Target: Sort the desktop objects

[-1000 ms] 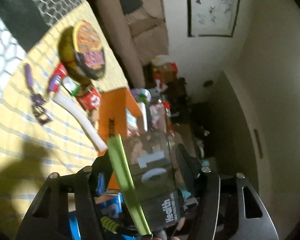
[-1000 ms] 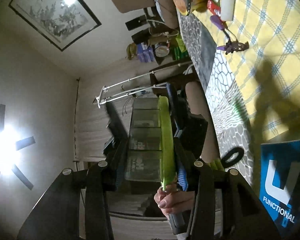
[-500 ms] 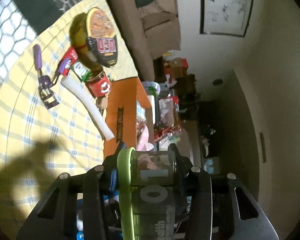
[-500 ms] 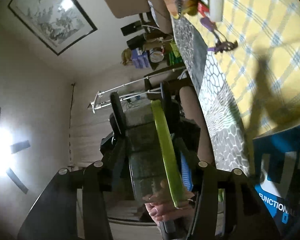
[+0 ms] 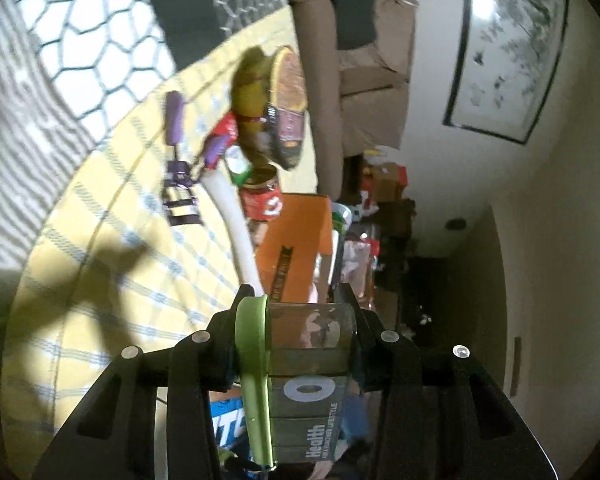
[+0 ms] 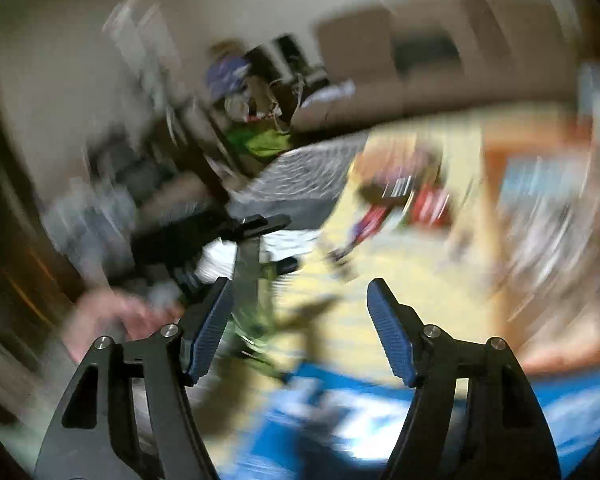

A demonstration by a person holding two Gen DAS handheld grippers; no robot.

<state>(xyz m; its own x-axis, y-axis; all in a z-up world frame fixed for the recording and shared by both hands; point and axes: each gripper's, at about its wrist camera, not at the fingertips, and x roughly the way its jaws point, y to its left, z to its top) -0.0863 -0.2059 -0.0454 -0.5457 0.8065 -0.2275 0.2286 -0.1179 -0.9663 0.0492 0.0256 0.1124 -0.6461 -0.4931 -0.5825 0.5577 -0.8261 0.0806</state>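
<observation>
1. Since a second ago the right gripper has let go of the clear bottle with the green lid that both grippers then held; its jaws are opening and nothing is between its blue pads.
2. Left gripper: its jaws pinch that bottle, one finger on the green lid side, the other on the clear end, so the bottle lies crosswise between the fingertips.
3. Left view only: beyond the bottle an orange box stands open on the yellow checked cloth of the bench, just past the fingertips.
4. Farther out in that view lie a white tube, a red can, a purple-handled tool and a round bowl with a printed lid, all close together; a sofa and a framed picture lie behind.
5. Right view only: it is heavily blurred. A hand shows at lower left just beside the left finger, with a dark, green-tinged shape near it that I cannot identify.
6. Blue packaging with white lettering lies below the right gripper; the left view shows only a sliver of it under the bottle.
</observation>
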